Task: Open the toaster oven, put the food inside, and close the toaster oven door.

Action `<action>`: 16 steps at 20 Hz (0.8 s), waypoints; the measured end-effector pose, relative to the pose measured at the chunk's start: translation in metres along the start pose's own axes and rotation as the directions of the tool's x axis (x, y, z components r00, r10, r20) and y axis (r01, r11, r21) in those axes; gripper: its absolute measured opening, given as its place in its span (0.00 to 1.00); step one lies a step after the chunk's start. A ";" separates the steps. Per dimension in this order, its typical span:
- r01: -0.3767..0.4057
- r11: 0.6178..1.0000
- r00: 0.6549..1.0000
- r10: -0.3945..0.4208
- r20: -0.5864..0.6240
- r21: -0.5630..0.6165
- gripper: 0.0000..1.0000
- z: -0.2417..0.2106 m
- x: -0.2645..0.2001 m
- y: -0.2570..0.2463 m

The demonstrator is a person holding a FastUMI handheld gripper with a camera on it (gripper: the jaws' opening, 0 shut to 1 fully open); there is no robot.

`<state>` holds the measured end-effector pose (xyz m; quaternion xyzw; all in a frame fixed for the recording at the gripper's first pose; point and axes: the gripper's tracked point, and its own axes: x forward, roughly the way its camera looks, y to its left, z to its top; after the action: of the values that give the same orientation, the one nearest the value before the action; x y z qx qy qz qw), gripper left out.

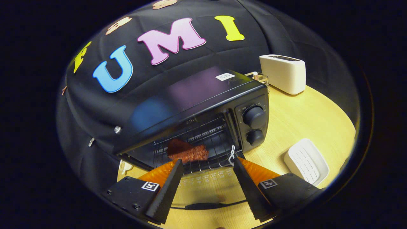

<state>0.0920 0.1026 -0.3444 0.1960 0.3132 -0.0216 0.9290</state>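
The oven [190, 108] sits on the round table [305, 117], tilted in the view, its door [206, 184] dropped flat toward the claw so the glass lies between the fingers with the wood showing through it. The door's handle [206, 206] shows as a dark bar near the fingers' base. Inside, the food [187, 152], a reddish-brown slab, lies on the wire rack [203, 140], toward the left of the chamber, just beyond the left fingertip and not touched by it. The claw [206, 162] hangs released, fingers spread wide, nothing between them but the door below. The right fingertip sits near a small white twist tie [232, 155] at the door's right corner; whether it touches I cannot tell. Right of the chamber are two knobs [254, 125] on the panel. Behind the oven stands a small clear box [260, 78], then a cream toaster [283, 73]. A white ribbed dish [306, 160] lies on the table beyond the right finger
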 end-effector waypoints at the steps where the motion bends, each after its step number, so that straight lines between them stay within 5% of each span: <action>1: 0.003 1.000 1.000 -0.003 0.003 -0.023 0.98 -0.002 -0.010 0.002; 9: -0.022 0.962 0.997 0.000 -0.079 -0.271 0.98 -0.059 -0.063 0.018; 16: -0.027 0.940 0.969 -0.059 -0.242 -0.340 0.99 -0.134 -0.056 0.014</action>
<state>-0.0275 0.1614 -0.4045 0.0312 0.4276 0.0499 0.9021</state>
